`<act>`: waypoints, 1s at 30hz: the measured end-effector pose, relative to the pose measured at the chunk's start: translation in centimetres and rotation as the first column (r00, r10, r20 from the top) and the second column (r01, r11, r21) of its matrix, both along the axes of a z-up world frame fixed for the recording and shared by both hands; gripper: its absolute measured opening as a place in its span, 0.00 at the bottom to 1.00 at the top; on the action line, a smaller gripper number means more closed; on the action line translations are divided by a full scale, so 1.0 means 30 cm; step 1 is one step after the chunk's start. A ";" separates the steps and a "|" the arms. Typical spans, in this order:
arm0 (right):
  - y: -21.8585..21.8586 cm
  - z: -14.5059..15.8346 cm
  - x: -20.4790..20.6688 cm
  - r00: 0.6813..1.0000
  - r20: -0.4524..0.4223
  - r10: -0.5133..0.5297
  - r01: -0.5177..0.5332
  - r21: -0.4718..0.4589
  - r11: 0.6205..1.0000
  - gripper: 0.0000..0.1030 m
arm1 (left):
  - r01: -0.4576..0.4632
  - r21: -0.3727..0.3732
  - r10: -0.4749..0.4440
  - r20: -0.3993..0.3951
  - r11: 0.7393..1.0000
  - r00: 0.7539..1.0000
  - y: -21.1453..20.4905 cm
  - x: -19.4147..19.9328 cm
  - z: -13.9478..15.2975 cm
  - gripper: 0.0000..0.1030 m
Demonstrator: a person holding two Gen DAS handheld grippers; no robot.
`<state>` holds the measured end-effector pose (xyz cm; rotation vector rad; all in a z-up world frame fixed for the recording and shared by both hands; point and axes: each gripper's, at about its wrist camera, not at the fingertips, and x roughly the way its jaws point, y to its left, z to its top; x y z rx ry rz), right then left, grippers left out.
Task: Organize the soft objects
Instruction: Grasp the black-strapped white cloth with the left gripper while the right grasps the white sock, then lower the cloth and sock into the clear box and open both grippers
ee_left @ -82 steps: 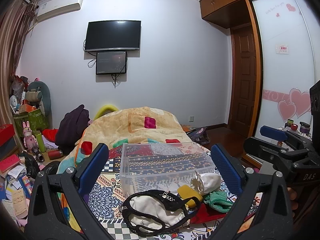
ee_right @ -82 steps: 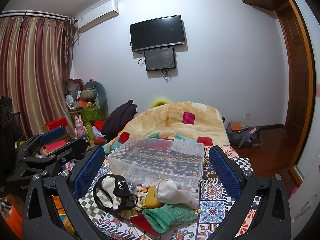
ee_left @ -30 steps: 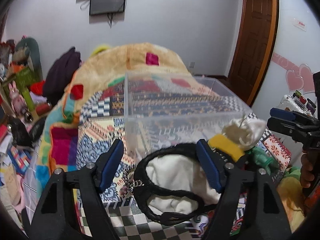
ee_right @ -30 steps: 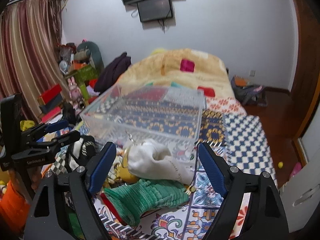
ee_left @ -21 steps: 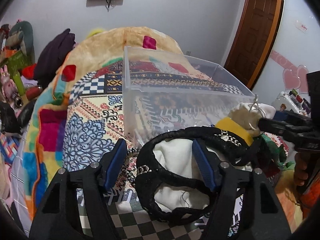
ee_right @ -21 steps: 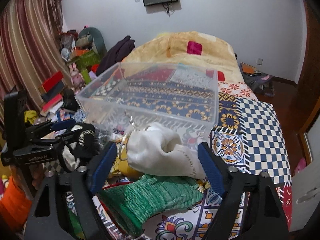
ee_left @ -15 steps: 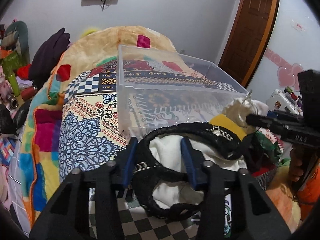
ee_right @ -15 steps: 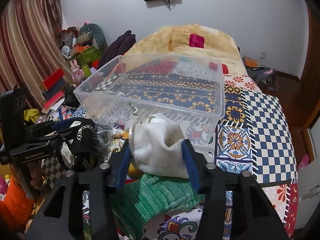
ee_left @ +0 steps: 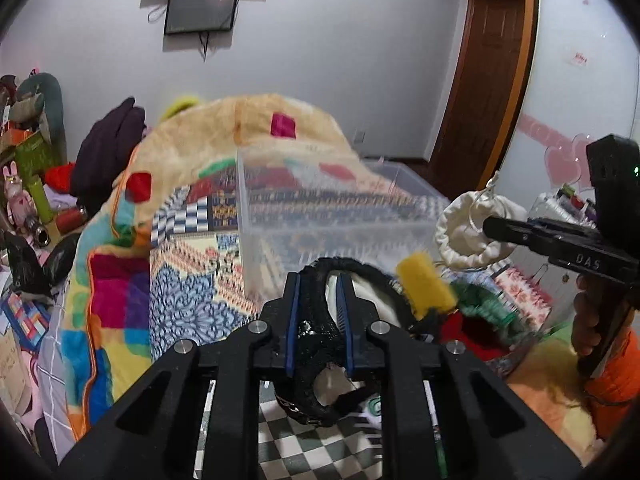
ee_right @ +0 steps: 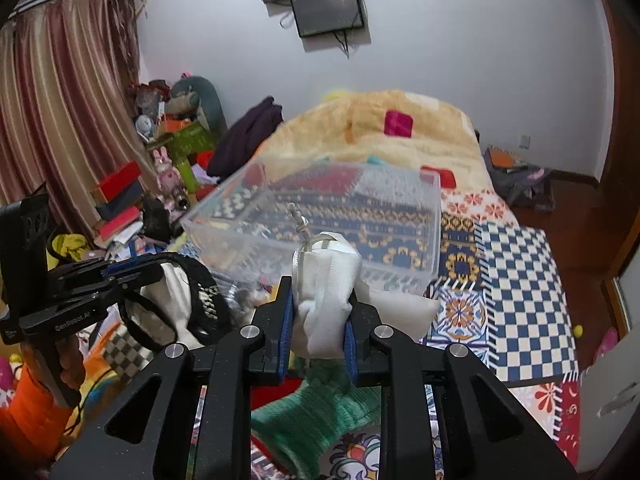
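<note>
My left gripper (ee_left: 318,286) is shut on a black-rimmed white cloth item (ee_left: 320,336) and holds it up in front of the clear plastic bin (ee_left: 320,216); it also shows in the right wrist view (ee_right: 180,304). My right gripper (ee_right: 320,304) is shut on a white drawstring pouch (ee_right: 326,280), lifted near the bin's (ee_right: 320,208) front wall; the pouch also shows in the left wrist view (ee_left: 468,228). A yellow soft piece (ee_left: 424,284), a green knitted item (ee_right: 316,420) and a red cloth (ee_left: 476,328) lie on the patterned bedspread below.
The bin sits on a patchwork bedspread (ee_right: 516,280) with a beige blanket (ee_right: 400,136) heaped behind it. Clutter, toys and boxes (ee_right: 168,160) fill the floor at the left by the curtain. A wooden door (ee_left: 492,92) stands at the right.
Both grippers have closed, the left on the black-rimmed cloth and the right on the white pouch, and both items are lifted off the bedspread toward the bin.
</note>
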<state>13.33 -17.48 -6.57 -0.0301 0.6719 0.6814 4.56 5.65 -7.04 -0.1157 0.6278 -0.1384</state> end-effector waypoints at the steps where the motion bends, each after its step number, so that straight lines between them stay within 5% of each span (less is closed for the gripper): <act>1: -0.004 0.018 -0.006 1.000 0.016 -0.002 0.002 0.009 1.000 0.19 | 0.001 -0.001 -0.001 0.015 1.000 1.000 -0.001 -0.005 0.021 0.15; 18: -0.007 0.156 0.072 0.987 0.150 -0.053 0.043 0.073 0.996 0.19 | -0.031 0.014 0.027 0.205 0.999 0.978 -0.017 0.101 0.287 0.15; 30: 0.061 0.094 0.230 0.993 0.096 -0.065 0.066 -0.011 0.998 0.19 | -0.059 0.039 0.051 0.184 0.997 0.981 -0.014 0.324 0.266 0.15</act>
